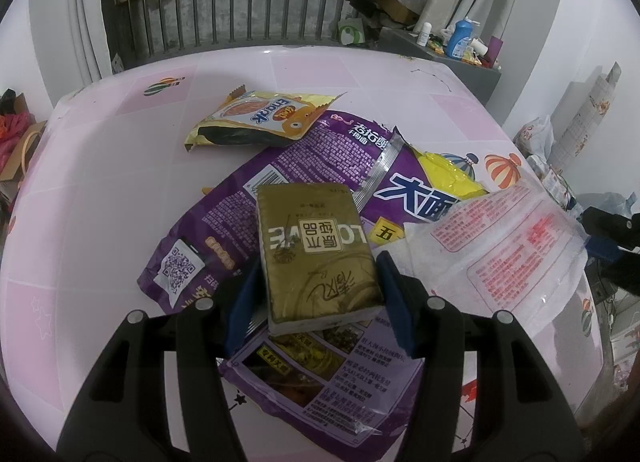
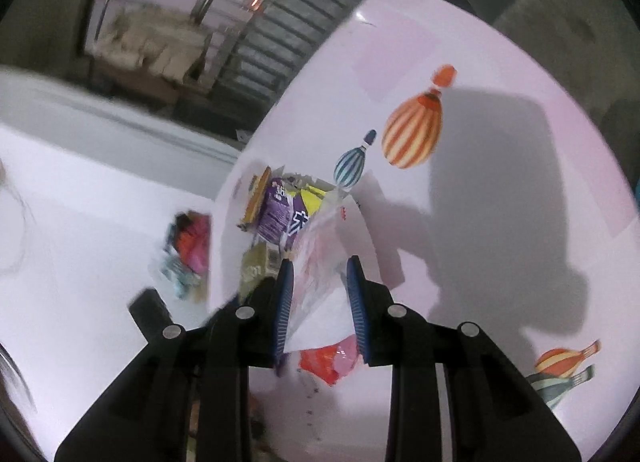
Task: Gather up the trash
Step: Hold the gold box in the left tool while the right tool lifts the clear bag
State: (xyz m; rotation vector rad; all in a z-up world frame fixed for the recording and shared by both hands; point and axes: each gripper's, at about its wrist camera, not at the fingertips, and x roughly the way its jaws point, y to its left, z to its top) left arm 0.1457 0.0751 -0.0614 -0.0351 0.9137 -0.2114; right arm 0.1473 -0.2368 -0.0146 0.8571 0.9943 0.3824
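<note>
Blue pads of the left tool (image 1: 316,298) are seen on either side of a gold tissue pack (image 1: 316,254); the pads appear closed against its sides, so the pack is gripped. On the pack, inverted print reading "LOVE" and Chinese characters in a cream label are legible. The pack sits over a large purple noodle wrapper (image 1: 280,198), which lies flat on the pink bench (image 1: 100,190). A QR code, dense white Chinese text and big white-blue characters are noted on the wrapper. Beyond it, touching its far edge, a yellow snack bag (image 1: 256,118) marked "Snack" upside down is recorded. To the right, a clear plastic bag (image 1: 504,246) with red printed panels overlaps the purple wrapper; the print is too small to be read.

From the right wrist view, blurred by motion, the right tool (image 2: 320,302) is seen with the clear plastic bag (image 2: 320,262) between its blue pads; whether the pads actually clamp it cannot be told. Striped balloon prints (image 2: 412,130) on the bench cover are shown large here. Only the left view shows a blue bottle (image 1: 460,36) on a grey shelf and a balcony railing (image 1: 240,2) with city lights.
</note>
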